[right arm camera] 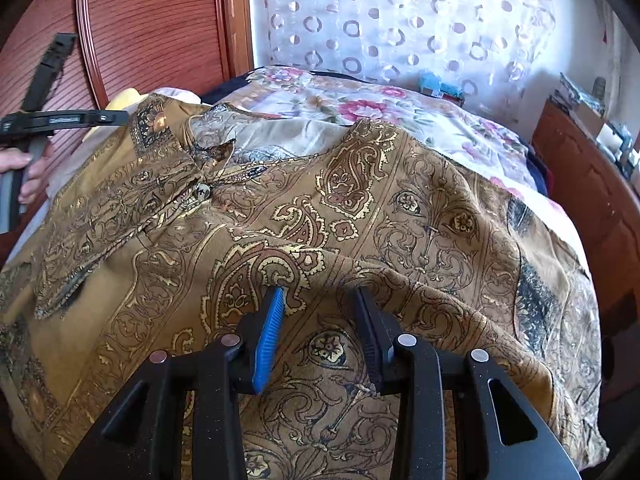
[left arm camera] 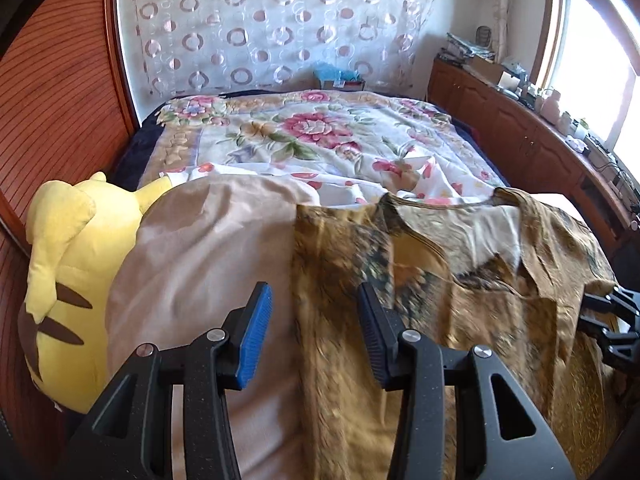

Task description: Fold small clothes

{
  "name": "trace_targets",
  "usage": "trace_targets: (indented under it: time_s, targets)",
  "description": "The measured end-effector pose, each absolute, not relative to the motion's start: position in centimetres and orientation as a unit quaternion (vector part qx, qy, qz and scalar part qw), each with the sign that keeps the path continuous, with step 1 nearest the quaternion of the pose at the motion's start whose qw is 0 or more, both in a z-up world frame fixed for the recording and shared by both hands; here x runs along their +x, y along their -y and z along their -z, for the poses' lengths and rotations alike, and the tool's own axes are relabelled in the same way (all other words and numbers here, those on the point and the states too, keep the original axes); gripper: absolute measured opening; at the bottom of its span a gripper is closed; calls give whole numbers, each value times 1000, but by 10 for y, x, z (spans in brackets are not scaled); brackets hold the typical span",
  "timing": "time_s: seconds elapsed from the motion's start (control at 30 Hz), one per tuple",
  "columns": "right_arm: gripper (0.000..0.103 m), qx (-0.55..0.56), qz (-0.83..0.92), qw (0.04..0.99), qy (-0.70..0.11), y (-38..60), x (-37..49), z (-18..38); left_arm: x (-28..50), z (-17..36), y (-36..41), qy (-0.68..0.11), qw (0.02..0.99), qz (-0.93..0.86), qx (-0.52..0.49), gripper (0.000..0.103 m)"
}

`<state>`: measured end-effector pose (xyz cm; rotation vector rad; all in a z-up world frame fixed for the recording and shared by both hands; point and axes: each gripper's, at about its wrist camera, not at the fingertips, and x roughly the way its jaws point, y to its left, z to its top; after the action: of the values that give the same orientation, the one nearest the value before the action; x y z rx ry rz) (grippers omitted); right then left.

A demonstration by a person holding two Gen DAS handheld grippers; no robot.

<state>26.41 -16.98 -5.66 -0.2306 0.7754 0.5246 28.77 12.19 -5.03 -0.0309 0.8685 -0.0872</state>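
- The shirt lies spread on the bed, its collar toward the curtain, long axis running bed-foot to curtain.
- The left gripper hovers over the shirt's left edge, fingers apart; the right gripper, jaws apart, sits over its lower middle.
- A yellow plush lies left of the shirt; wooden cabinets stand right.

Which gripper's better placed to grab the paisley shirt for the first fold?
Right, probably. The right gripper is open directly over the paisley shirt, fabric bunched between its fingers. The left gripper, also open, straddles the shirt's edge and the beige cloth.
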Motion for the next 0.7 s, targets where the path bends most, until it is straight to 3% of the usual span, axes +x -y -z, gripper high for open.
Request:
trace_targets:
  time_s: [0.27, 0.33, 0.4, 0.47, 0.7]
  targets:
    - [41, -113, -252, 886, -373, 167, 268, 58, 305, 52, -112, -421, 904, 70, -13, 45]
    - [43, -113, -254, 885, -373, 167, 268, 58, 306, 51, -110, -420, 905, 75, -8, 36]
    - [44, -115, -254, 885, -373, 165, 268, 58, 307, 48, -110, -420, 904, 75, 4, 8]
    - [44, -114, -255, 884, -374, 166, 268, 58, 305, 40, -112, -402, 913, 57, 25, 3]
    - [47, -114, -258, 884, -374, 167, 266, 58, 312, 35, -145, -392, 919, 23, 17, 3]
